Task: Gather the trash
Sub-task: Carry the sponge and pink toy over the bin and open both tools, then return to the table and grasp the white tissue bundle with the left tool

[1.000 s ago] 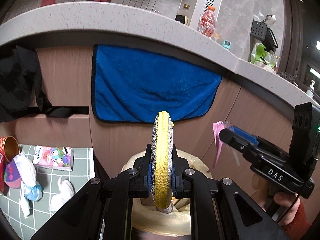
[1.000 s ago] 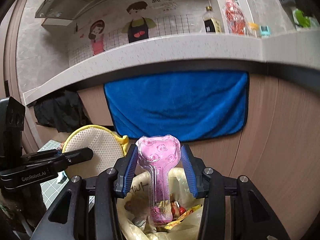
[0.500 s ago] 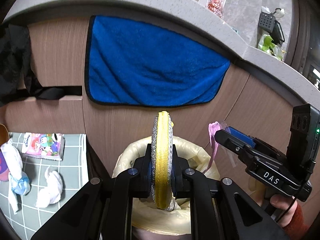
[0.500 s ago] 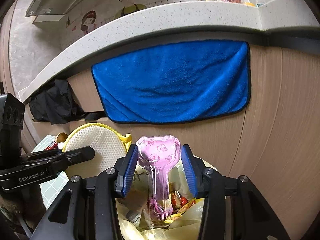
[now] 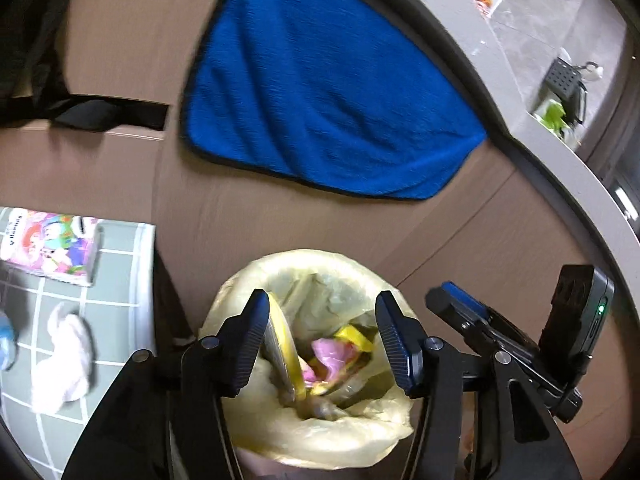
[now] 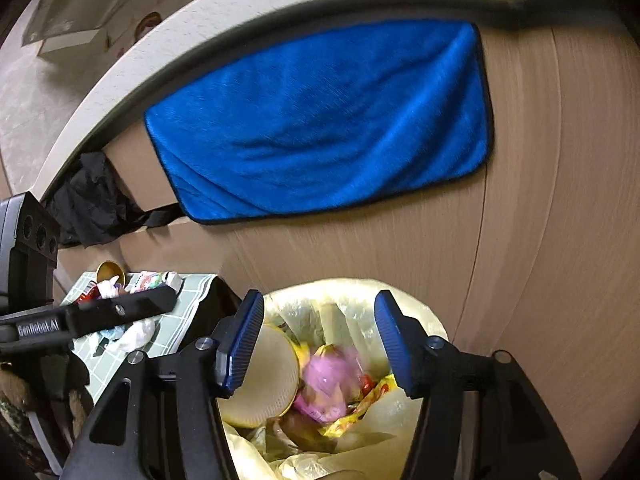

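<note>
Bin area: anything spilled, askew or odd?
No spill visible. The yellow round scrubber leans on edge against the left hand-held gripper finger, over the lined bin. The pink wrapper lies inside. Tissues remain on the table.

Your left gripper has a matte black frame with two black fingers, each lined with a ribbed blue pad and pinned by silver round-head screws. Your right gripper is built the same way: black frame, ribbed blue pads, silver screws. Seen from the left, its black body carries a boxy module with a green indicator light and a thin black cable. The left unit's side bears white "GenRobot.AI" lettering.
</note>
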`<state>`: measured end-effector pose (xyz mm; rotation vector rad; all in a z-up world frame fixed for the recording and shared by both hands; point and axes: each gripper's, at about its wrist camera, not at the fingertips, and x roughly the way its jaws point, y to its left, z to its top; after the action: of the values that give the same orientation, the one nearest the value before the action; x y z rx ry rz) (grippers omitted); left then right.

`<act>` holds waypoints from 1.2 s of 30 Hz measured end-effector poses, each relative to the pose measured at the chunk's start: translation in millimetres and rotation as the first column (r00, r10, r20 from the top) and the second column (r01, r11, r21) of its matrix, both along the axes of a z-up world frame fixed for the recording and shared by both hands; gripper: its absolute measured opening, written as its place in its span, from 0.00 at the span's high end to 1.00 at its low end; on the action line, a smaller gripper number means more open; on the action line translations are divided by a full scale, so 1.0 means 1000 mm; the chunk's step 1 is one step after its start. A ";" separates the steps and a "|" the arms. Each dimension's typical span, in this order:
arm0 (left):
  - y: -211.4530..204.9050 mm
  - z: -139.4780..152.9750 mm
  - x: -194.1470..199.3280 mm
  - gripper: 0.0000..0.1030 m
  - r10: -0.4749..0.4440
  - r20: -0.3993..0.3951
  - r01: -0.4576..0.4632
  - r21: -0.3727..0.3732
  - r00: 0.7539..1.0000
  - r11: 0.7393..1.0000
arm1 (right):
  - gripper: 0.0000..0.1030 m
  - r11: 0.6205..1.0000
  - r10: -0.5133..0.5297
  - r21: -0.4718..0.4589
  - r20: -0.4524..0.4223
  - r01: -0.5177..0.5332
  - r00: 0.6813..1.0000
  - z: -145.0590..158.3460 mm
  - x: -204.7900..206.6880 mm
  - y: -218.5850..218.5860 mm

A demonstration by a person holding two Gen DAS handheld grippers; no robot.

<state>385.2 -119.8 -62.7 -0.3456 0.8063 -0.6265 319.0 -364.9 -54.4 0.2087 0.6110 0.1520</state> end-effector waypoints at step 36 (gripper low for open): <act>0.201 -0.030 -0.040 0.38 0.393 0.127 -0.412 0.197 0.910 0.890 | 0.46 0.964 0.262 -0.032 -0.042 -0.264 0.964 0.001 -0.011 0.161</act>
<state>344.7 81.4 -92.9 -0.2710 0.6872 -0.1563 307.6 -203.6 -53.4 0.0933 0.6775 0.3938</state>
